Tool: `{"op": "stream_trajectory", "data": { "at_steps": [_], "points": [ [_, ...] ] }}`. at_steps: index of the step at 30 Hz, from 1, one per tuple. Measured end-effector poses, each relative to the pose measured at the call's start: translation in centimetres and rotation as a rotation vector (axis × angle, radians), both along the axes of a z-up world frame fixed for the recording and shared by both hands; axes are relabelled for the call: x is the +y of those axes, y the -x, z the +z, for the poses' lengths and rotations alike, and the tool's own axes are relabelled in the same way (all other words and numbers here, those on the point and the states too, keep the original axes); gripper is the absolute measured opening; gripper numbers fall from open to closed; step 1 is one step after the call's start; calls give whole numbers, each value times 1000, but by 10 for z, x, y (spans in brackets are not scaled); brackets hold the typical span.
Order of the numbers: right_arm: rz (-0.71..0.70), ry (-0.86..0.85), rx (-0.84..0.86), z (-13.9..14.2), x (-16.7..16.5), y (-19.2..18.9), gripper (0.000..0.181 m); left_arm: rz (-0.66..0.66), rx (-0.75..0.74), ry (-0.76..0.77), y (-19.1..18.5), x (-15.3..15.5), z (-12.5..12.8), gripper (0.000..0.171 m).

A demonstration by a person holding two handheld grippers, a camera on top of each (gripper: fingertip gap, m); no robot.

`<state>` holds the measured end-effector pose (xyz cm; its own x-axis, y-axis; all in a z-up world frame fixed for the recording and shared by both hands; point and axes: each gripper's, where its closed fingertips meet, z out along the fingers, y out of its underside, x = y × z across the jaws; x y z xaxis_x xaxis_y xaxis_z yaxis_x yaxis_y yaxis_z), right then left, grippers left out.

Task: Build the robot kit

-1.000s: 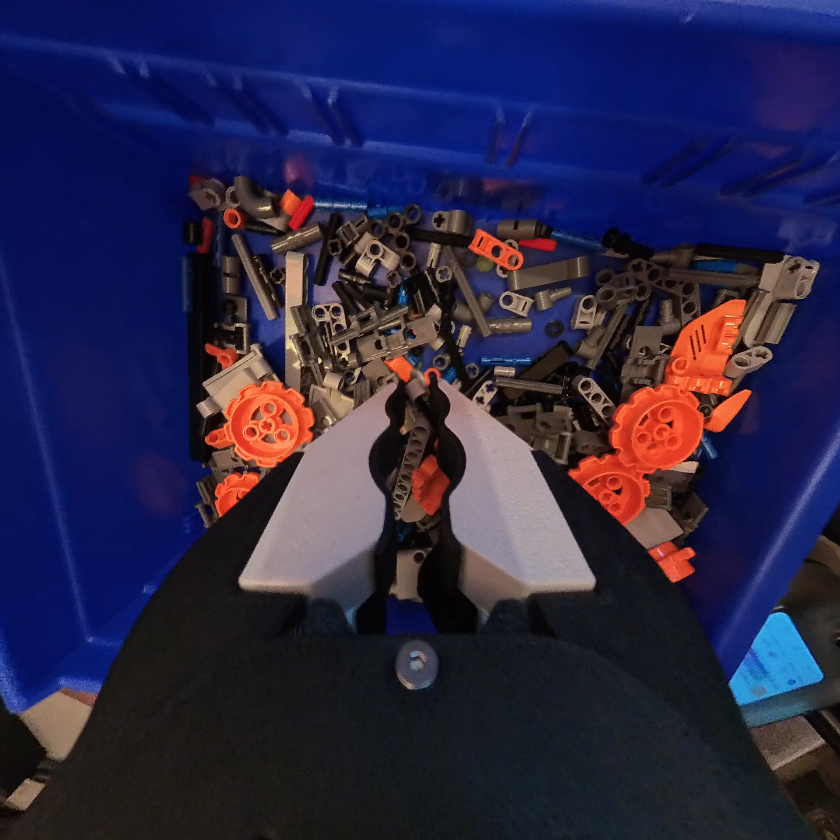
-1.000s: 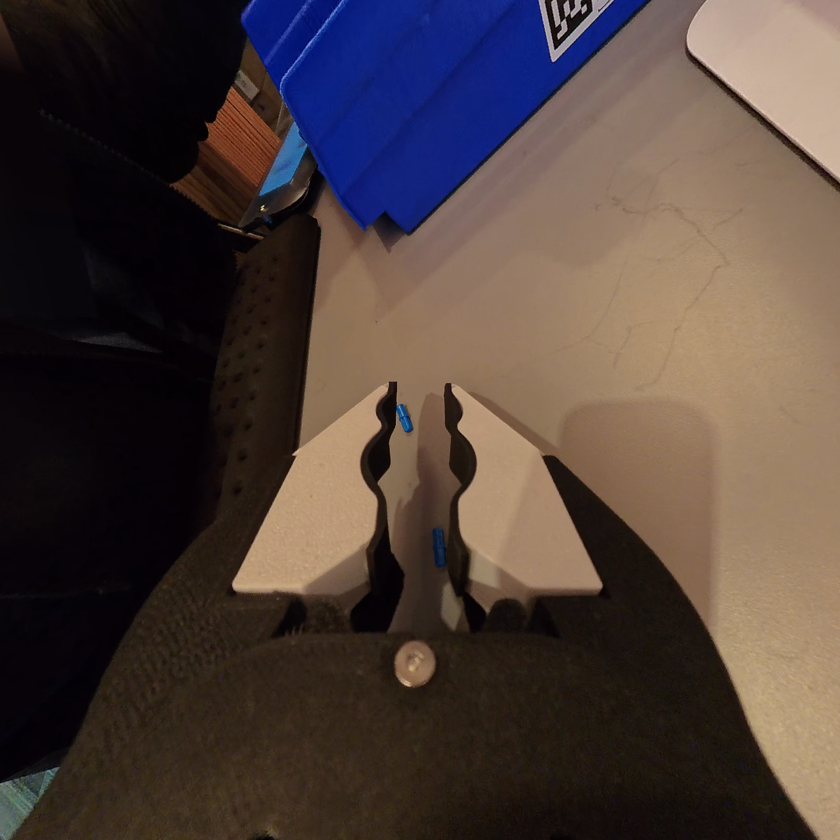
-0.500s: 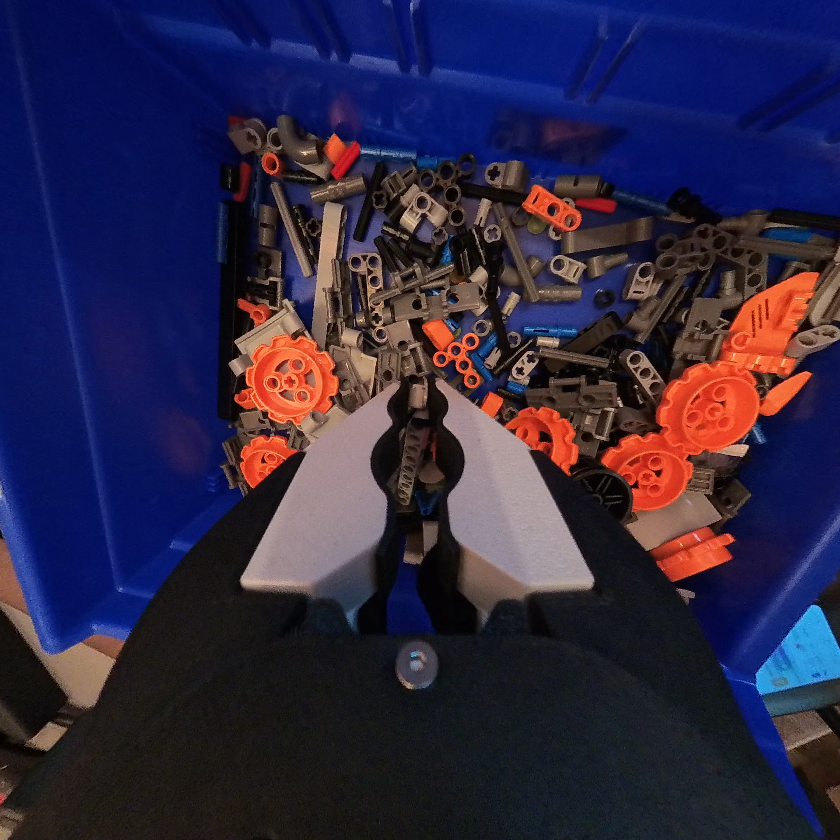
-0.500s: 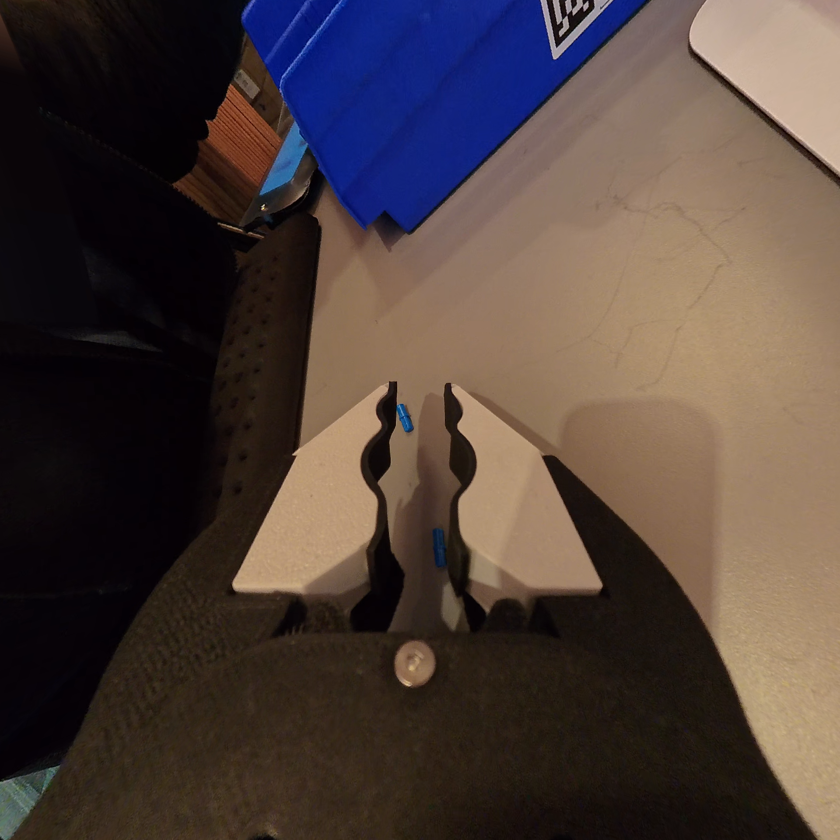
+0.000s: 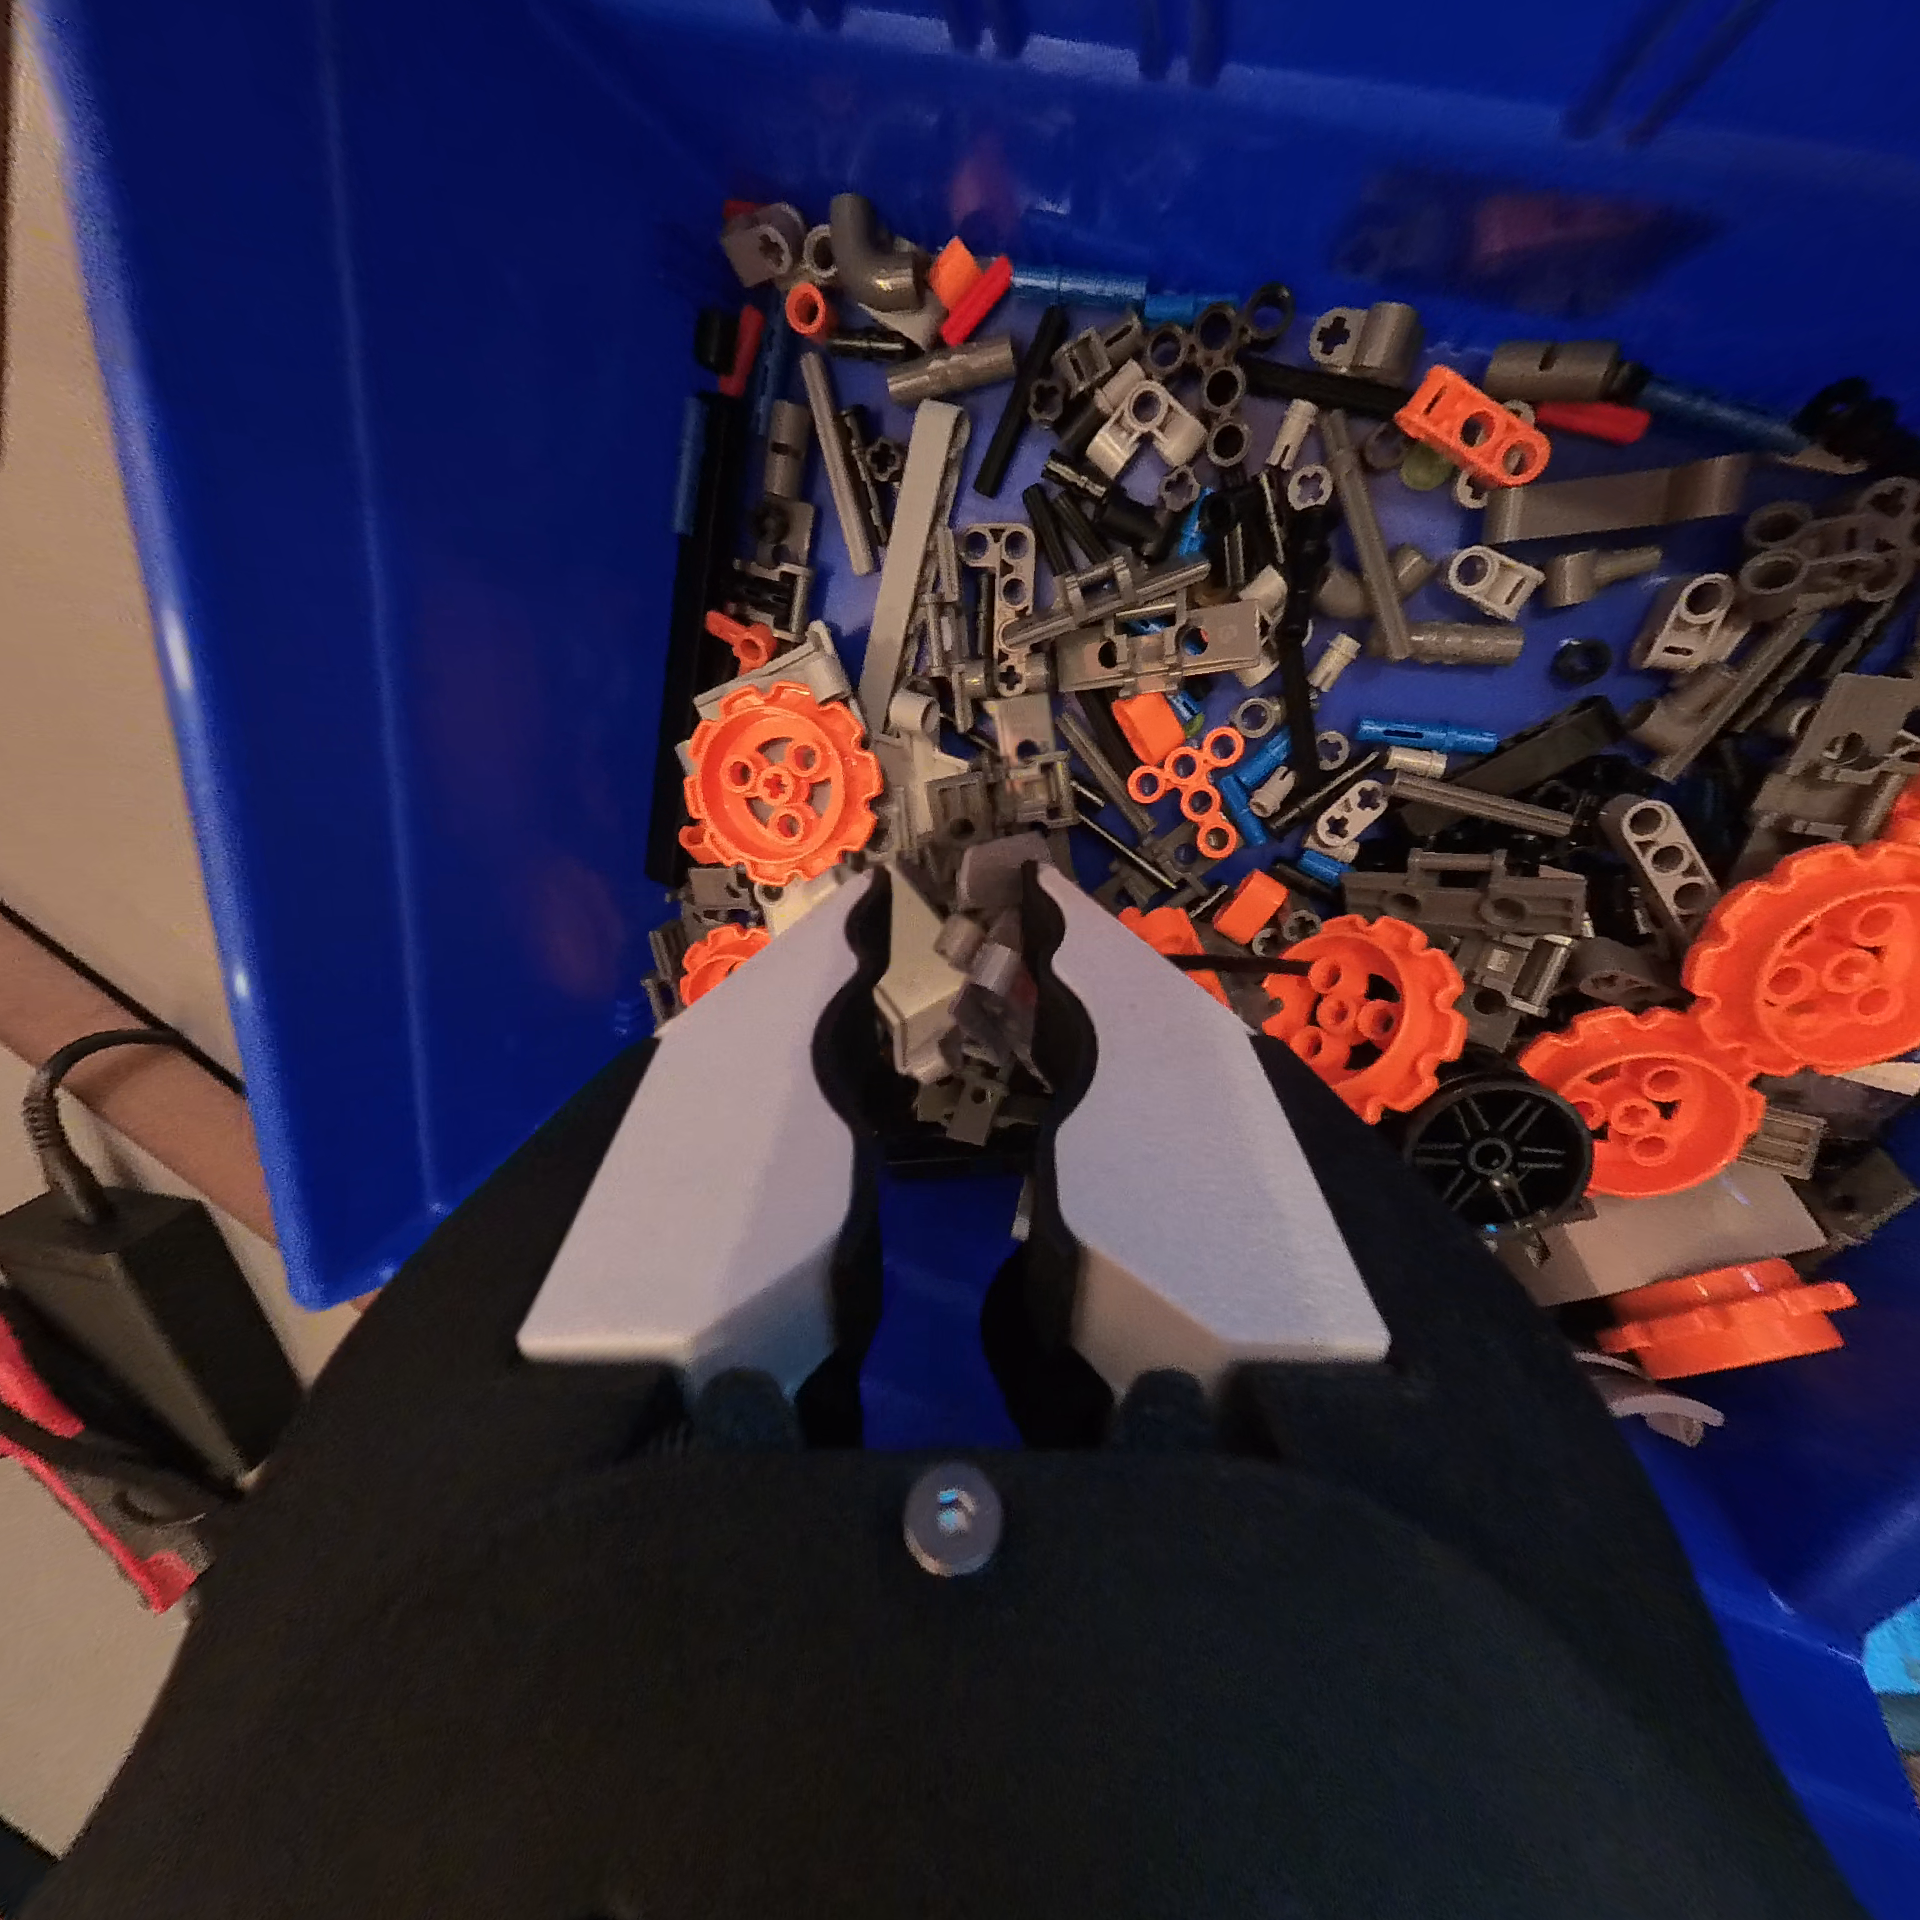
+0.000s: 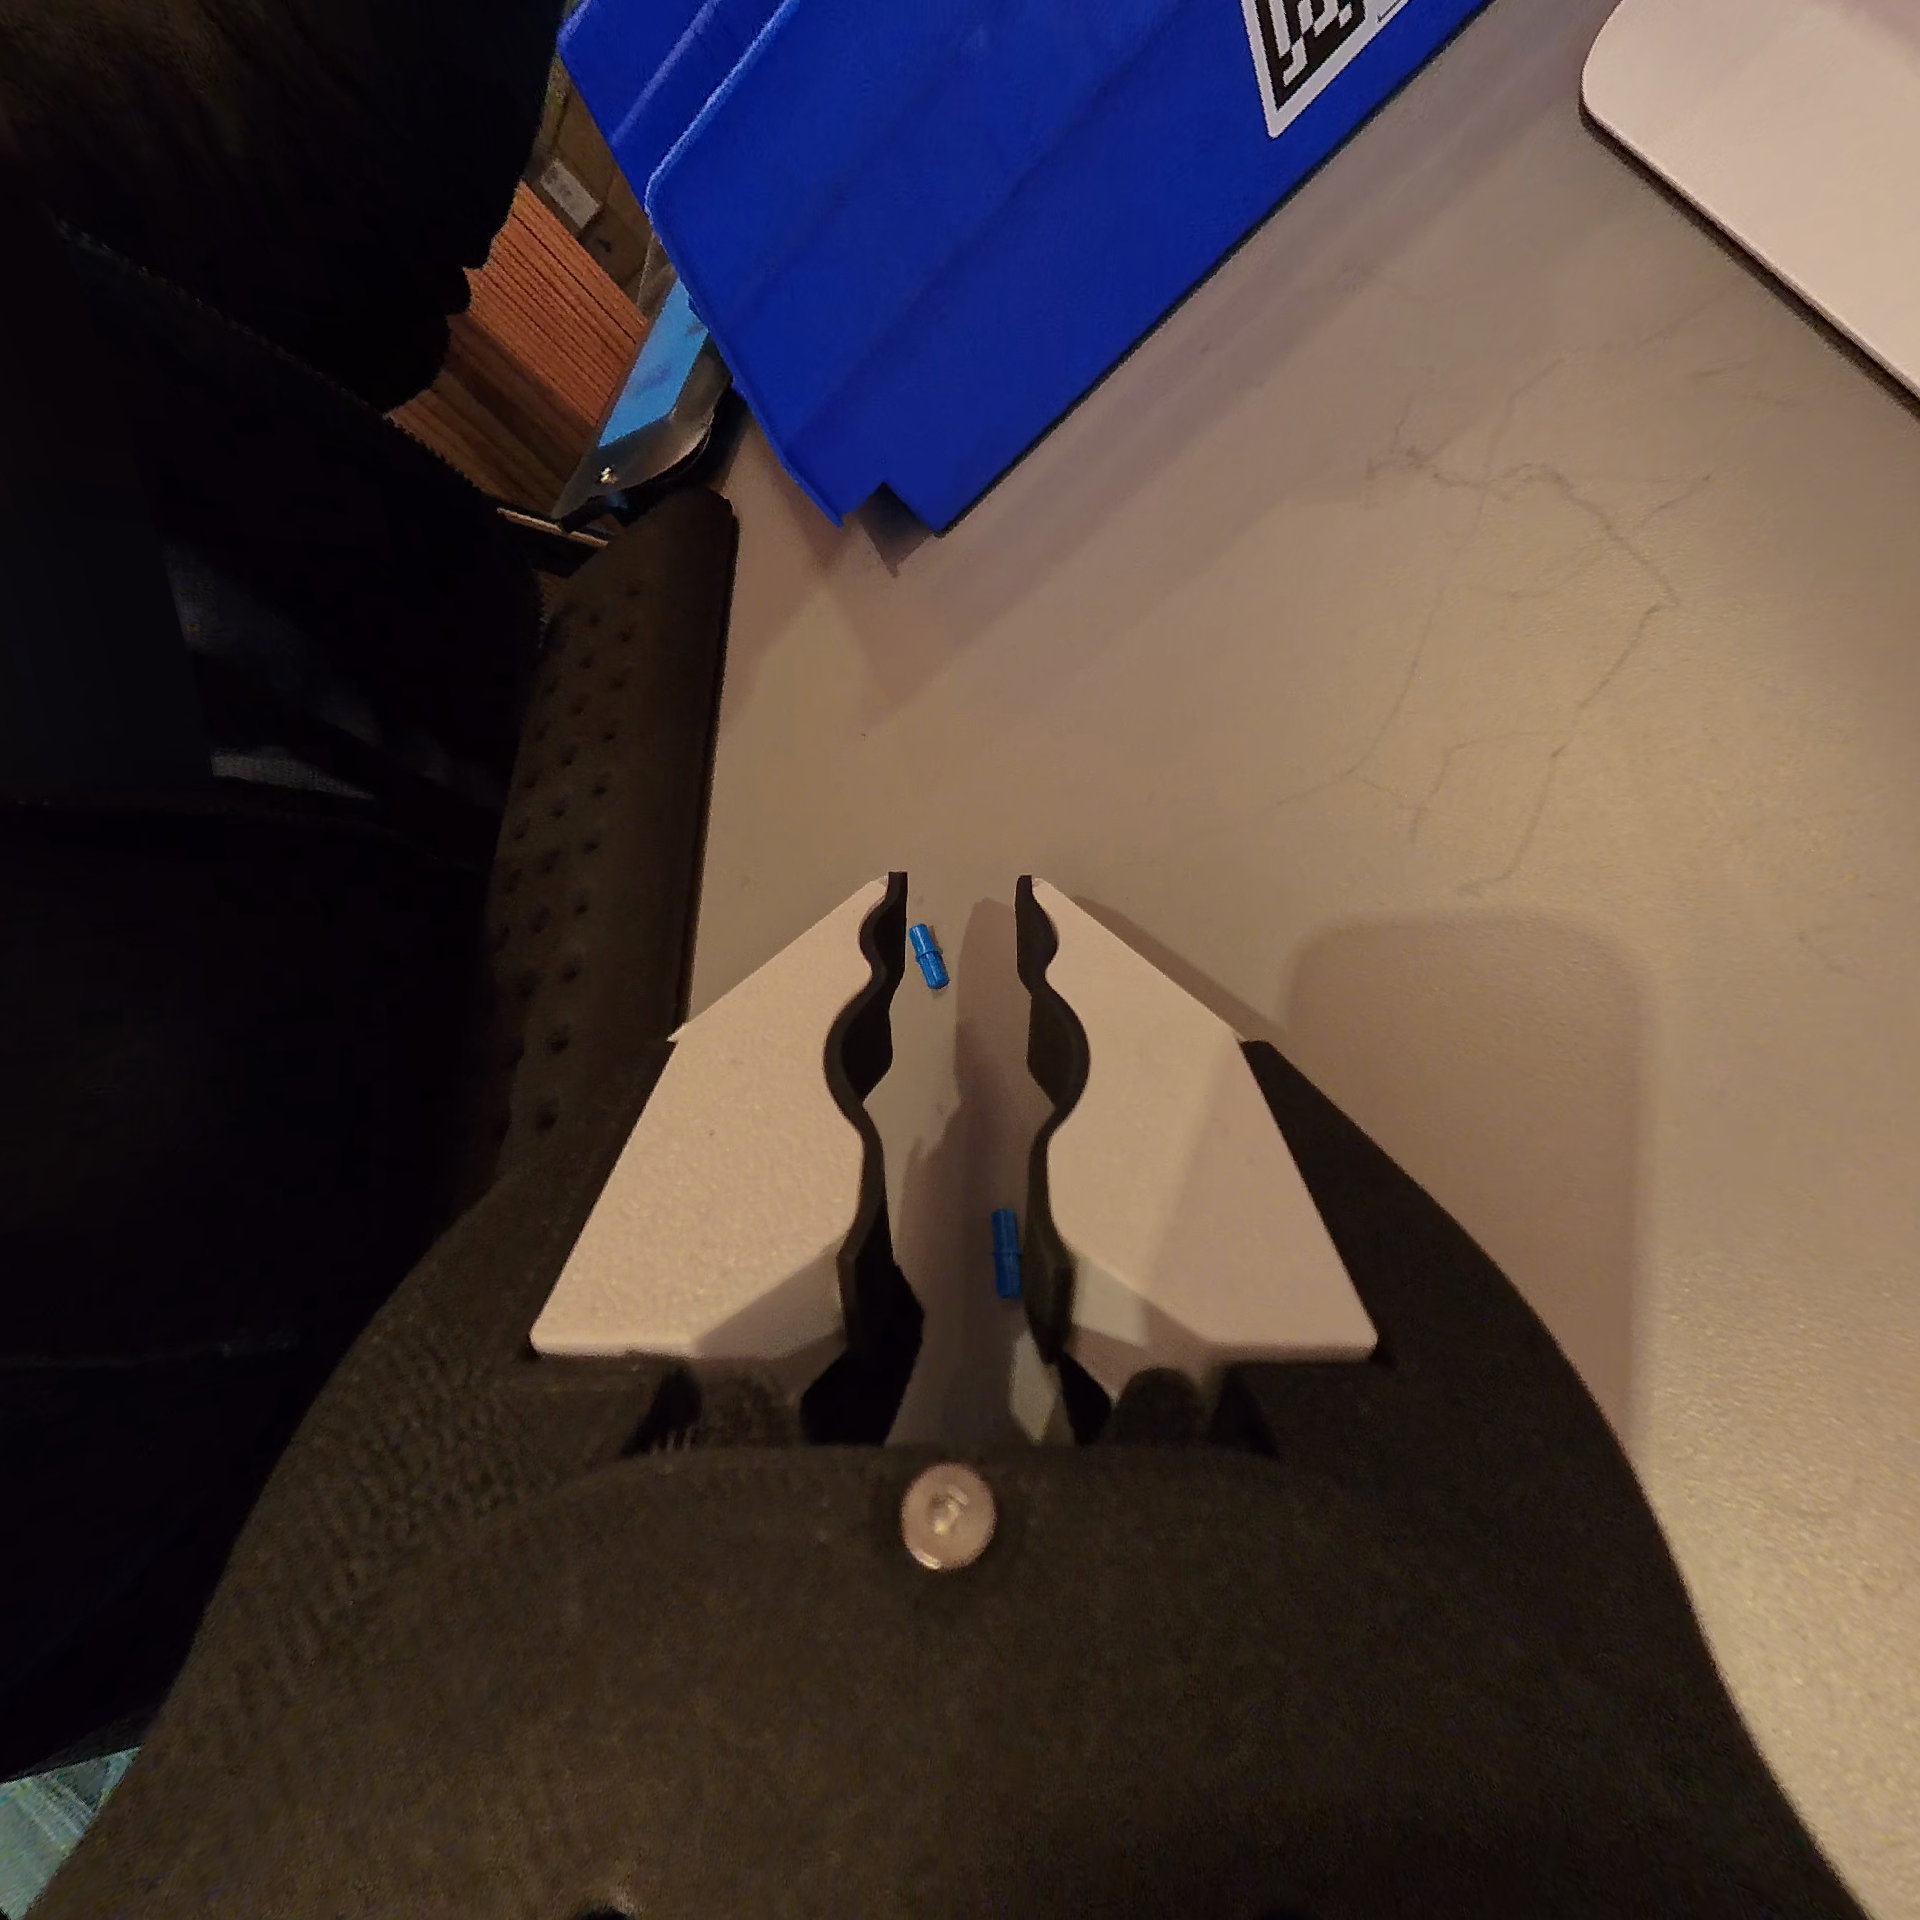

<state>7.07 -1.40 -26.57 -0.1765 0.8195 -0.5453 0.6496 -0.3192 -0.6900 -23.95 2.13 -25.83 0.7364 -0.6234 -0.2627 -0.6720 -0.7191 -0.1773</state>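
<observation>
My left gripper [image 5: 958, 883] hangs inside a blue bin [image 5: 436, 623], over the near left edge of a pile of toy building parts. A clump of grey parts [image 5: 940, 1003] fills the narrow gap between its jaws; I cannot tell whether the jaws grip it. An orange gear [image 5: 779, 781] lies just beyond the left fingertip. My right gripper [image 6: 961, 883] is over a beige table [image 6: 1351, 727], jaws slightly apart and empty. Two small blue pins [image 6: 928, 956] [image 6: 1004, 1252] lie on the table between its fingers.
More orange gears [image 5: 1361, 1013], a black wheel [image 5: 1496, 1148] and several grey beams fill the bin's right side. A black adapter box [image 5: 114, 1320] sits outside the bin's left wall. In the right wrist view the blue bin [image 6: 987, 260] stands ahead, a white board [image 6: 1766, 156] top right, a black perforated pad [image 6: 613, 831] left. Left tips to right tips: about 30 cm. Measured from the fingertips, the black wheel [image 5: 1496, 1148] is 9 cm or so from the left gripper and 25 cm from the right.
My left gripper has moved left and back in the bin. The dark grey beam seen between its jaws no longer shows; other grey parts do. The right gripper has not moved.
</observation>
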Motion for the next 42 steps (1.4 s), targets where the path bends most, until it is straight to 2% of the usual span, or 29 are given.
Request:
{"op": "stream_trajectory", "data": {
  "at_steps": [4,9,13,17,24,33,39,42],
  "points": [
    [-1,0,1,0,0,0,19,-30,-16,-33,-9,-1,13,26],
    [-1,-1,2,1,0,0,19,-120,-201,18,-57,-18,20,26],
    [0,-2,2,1,0,0,19,-209,-273,122,-89,-40,9,26],
    [0,-1,2,1,0,0,19,-261,-292,222,-104,-60,-8,27],
    [0,0,0,0,0,0,19,-273,-256,265,-108,-63,-27,22],
    [-1,0,1,0,0,0,19,-278,-237,296,-103,-70,-27,4],
    [-1,0,0,0,0,0,19,-215,-147,256,-79,-66,-20,5],
    [-1,0,-2,0,0,0,19,-220,-189,241,-82,-67,-13,15]
  ]
}}
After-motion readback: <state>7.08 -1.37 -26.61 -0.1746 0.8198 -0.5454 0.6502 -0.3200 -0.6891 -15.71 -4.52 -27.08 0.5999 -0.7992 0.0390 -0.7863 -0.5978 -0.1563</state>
